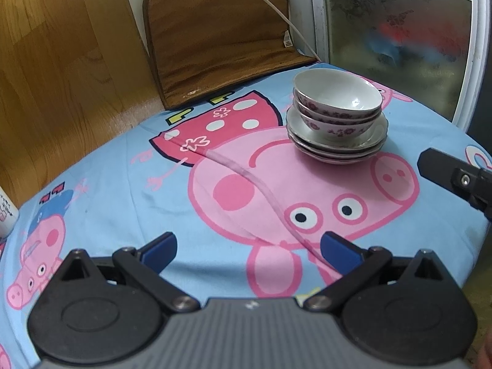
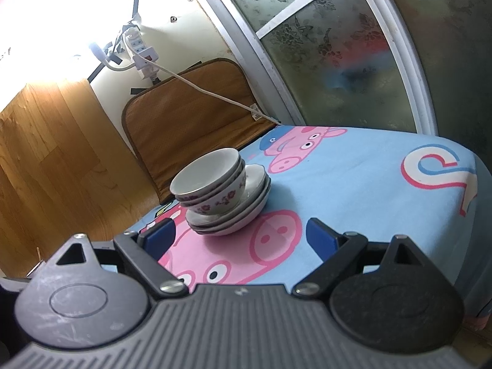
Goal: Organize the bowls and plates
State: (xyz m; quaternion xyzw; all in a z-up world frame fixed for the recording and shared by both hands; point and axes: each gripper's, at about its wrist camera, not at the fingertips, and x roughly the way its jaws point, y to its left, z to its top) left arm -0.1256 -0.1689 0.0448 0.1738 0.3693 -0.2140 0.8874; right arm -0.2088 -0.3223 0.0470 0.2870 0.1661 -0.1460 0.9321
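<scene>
I see the bowls (image 1: 336,98) nested atop the stacked plates (image 1: 336,141) on the cartoon-print cloth (image 1: 123,184) over the counter, near the frosted window (image 1: 396,30); my left gripper (image 1: 248,247) hangs spread wide and empty; my right gripper (image 2: 238,235) likewise gapes, holding nothing.

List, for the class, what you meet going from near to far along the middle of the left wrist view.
The left gripper with blue-padded fingers open → pink pig print on the light blue tablecloth → stack of white floral bowls on white plates → brown padded mat leaning against the wall.
</scene>
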